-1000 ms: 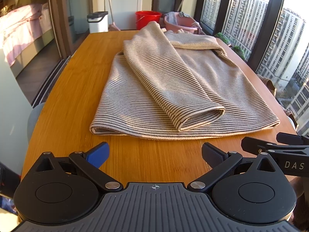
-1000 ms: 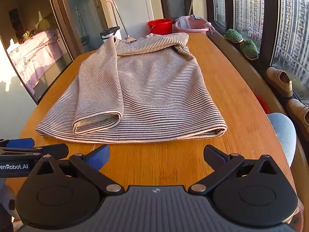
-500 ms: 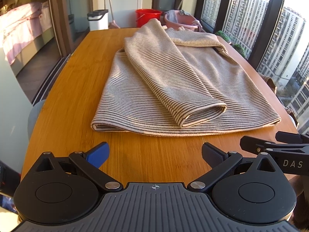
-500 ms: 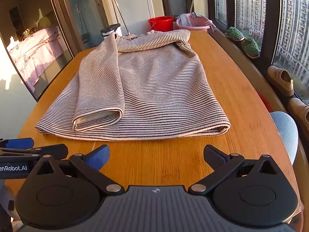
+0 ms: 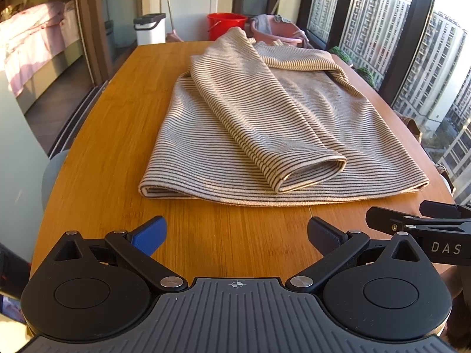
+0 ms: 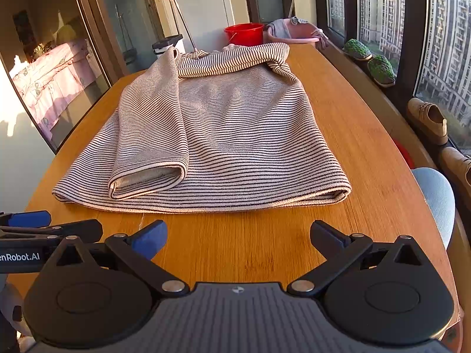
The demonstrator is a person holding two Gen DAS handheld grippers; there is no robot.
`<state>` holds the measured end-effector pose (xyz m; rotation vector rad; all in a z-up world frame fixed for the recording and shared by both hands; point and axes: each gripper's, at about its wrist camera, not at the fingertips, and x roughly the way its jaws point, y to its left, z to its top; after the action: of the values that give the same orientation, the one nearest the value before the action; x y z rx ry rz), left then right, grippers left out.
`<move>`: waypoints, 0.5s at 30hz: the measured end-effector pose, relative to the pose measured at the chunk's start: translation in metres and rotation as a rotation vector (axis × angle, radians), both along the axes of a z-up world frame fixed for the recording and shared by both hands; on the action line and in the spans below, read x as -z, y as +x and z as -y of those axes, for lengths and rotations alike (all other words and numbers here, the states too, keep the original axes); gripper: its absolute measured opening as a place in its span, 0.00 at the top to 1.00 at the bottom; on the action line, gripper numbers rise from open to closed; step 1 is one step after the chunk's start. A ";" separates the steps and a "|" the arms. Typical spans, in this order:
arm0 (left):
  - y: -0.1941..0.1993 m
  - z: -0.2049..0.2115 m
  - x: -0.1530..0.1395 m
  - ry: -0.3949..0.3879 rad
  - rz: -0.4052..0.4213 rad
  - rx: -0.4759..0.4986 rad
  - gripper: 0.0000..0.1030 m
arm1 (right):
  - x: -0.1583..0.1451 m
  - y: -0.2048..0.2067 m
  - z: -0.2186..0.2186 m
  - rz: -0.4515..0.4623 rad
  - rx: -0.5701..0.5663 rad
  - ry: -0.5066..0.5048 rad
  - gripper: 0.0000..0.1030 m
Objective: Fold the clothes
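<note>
A beige sweater with thin dark stripes [image 5: 265,123] lies flat on the wooden table [image 5: 117,135], hem toward me. One sleeve [image 5: 294,158] is folded down over the body, its cuff near the hem; the other sleeve lies across the top. It also shows in the right wrist view [image 6: 235,135]. My left gripper [image 5: 237,234] is open and empty, just short of the hem's left part. My right gripper [image 6: 238,236] is open and empty, short of the hem's right part. Each gripper shows at the edge of the other's view.
A red bucket [image 5: 225,25], a pink basin with cloth [image 5: 273,32] and a white bin [image 5: 149,31] stand beyond the table's far end. Windows run along the right, with shoes [image 6: 429,119] on the sill. A blue-grey chair [image 6: 435,197] stands at the right edge.
Both grippers have moved a little forward toward the sweater's hem. The sweater has not moved.
</note>
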<state>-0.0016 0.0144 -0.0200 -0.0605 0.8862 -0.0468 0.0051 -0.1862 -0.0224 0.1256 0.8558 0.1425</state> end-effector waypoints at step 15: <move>-0.001 0.000 0.001 0.002 -0.004 0.006 0.00 | 0.003 0.001 0.000 -0.015 0.007 0.004 0.00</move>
<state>-0.0024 0.0148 -0.0208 -0.0557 0.8899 -0.0515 0.0063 -0.1860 -0.0254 0.1333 0.8696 0.1369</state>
